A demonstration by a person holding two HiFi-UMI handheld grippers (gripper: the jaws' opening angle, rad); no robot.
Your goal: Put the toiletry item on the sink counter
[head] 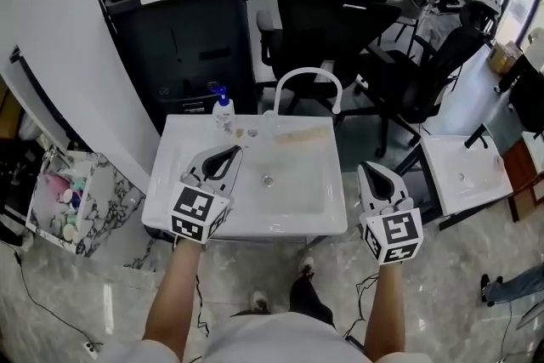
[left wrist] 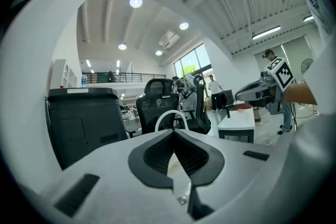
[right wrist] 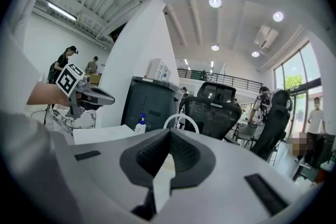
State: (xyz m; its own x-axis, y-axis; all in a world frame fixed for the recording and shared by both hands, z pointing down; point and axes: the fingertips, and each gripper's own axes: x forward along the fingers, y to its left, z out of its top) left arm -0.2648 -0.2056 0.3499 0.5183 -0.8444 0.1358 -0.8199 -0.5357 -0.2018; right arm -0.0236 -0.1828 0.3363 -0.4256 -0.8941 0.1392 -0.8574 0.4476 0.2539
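A white sink counter (head: 183, 174) with a basin and an arched white faucet (head: 307, 77) stands in front of me. A clear pump bottle with a blue top (head: 223, 108) stands upright at the counter's back left, also seen in the right gripper view (right wrist: 140, 124). My left gripper (head: 235, 150) hovers over the counter's left side, short of the bottle; its jaws are shut and empty (left wrist: 174, 131). My right gripper (head: 367, 168) hangs just off the counter's right edge, jaws also shut with nothing in them (right wrist: 169, 130).
Two small bits (head: 246, 132) and a beige strip (head: 299, 136) lie along the counter's back. A tall black bin (head: 183, 21) and office chairs (head: 331, 21) stand behind. A second small sink (head: 463, 170) is at right, a shelf of toiletries (head: 64, 200) at left.
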